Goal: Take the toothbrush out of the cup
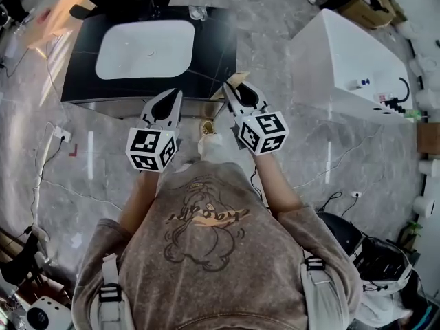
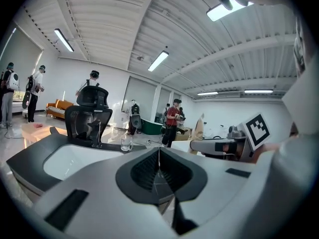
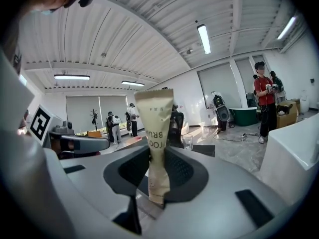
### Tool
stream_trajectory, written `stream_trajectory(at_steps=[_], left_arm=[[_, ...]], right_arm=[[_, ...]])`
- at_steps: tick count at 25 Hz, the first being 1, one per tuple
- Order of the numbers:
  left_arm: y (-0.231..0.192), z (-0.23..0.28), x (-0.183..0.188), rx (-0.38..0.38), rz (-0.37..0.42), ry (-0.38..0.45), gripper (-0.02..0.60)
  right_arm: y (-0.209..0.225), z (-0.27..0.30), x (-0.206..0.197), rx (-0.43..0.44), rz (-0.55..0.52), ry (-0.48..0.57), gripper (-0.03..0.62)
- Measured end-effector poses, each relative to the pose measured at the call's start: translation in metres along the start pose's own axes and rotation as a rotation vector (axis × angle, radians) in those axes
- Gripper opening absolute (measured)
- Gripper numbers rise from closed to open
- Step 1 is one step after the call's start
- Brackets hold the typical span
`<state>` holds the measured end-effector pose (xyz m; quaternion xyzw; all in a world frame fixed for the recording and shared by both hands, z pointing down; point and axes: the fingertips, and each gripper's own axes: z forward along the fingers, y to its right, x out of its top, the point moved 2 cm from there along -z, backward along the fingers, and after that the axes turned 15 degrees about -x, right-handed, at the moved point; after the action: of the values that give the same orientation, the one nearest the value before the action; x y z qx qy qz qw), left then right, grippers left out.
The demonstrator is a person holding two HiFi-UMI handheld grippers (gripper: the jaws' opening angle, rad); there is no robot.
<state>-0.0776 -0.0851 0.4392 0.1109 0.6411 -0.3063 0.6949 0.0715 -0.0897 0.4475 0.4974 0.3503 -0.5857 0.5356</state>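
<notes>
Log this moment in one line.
left gripper: shut, empty | right gripper: shut on toothbrush packet, upright | glass cup: on sink counter

Head view: above the person, looking steeply down onto the black counter (image 1: pixel 214 47).
Left gripper view: low, level along its jaws, near the counter.
Right gripper view: alongside, facing likewise.
Shared: counter, glass cup (image 2: pixel 126 143).

The person in a brown printed sweatshirt (image 1: pixel 206 253) is holding both grippers out over the marble floor (image 1: pixel 302 157), in front of a black counter (image 1: pixel 214 47) with a white basin (image 1: pixel 144 49). The left gripper (image 1: pixel 177 92) is pointing at the counter's near edge, its jaws together. The right gripper (image 1: pixel 227 86) is gripping a beige packet (image 1: pixel 239 78). A glass cup (image 1: pixel 198 12) is standing at the counter's far edge. A white tub (image 1: pixel 344 57) is standing at the right.
</notes>
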Motion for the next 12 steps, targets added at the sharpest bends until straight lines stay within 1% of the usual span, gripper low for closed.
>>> stream_trajectory(at_steps=[7,12], left_arm=[[0.038,-0.029,-0.005,-0.020,0.007,0.010,0.018],[0.052,-0.034,-0.005,-0.020,0.013,0.025,0.018]], right_arm=[[-0.028,-0.054,-0.015,-0.002,0.008,0.006,0.107],[-0.031,-0.075,-0.023,-0.008,0.008,0.012,0.107]])
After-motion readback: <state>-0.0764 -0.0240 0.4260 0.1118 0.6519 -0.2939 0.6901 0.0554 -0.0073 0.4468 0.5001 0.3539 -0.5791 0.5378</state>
